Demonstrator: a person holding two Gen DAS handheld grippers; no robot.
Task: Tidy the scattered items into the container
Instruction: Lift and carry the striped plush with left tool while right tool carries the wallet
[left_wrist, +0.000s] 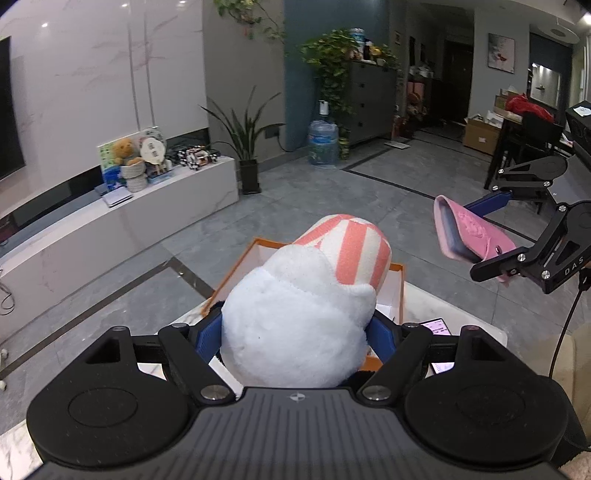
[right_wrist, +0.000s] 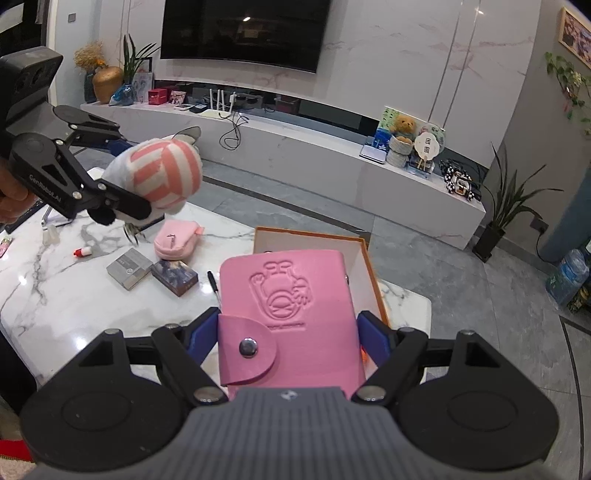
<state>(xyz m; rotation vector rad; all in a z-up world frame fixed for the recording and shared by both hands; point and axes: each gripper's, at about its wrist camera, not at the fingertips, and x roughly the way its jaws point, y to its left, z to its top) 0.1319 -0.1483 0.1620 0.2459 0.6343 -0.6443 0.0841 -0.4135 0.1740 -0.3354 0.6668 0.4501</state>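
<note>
Two grippers hang over the marble table (right_wrist: 55, 295), each loaded: the left gripper (left_wrist: 295, 332) clamps a plush (left_wrist: 295, 325), the right gripper (right_wrist: 291, 332) pinches a pink wallet (right_wrist: 288, 306). Both loads hover above the orange box (right_wrist: 373, 273) at the table's far right. The carrying step looks nearly done; next each must lower and let go inside. A pouch (right_wrist: 177, 242), cards (right_wrist: 129, 271) and pen (right_wrist: 213, 282) wait at left.

Grey tiled floor (left_wrist: 332, 192) with dark inlay, white marble wall (right_wrist: 424, 55) carrying a dark TV (right_wrist: 240, 29), long white console (right_wrist: 332, 147) below, potted plant (left_wrist: 245, 147), grey drawers (left_wrist: 371, 99), dim doorway (left_wrist: 456, 81) beyond.
</note>
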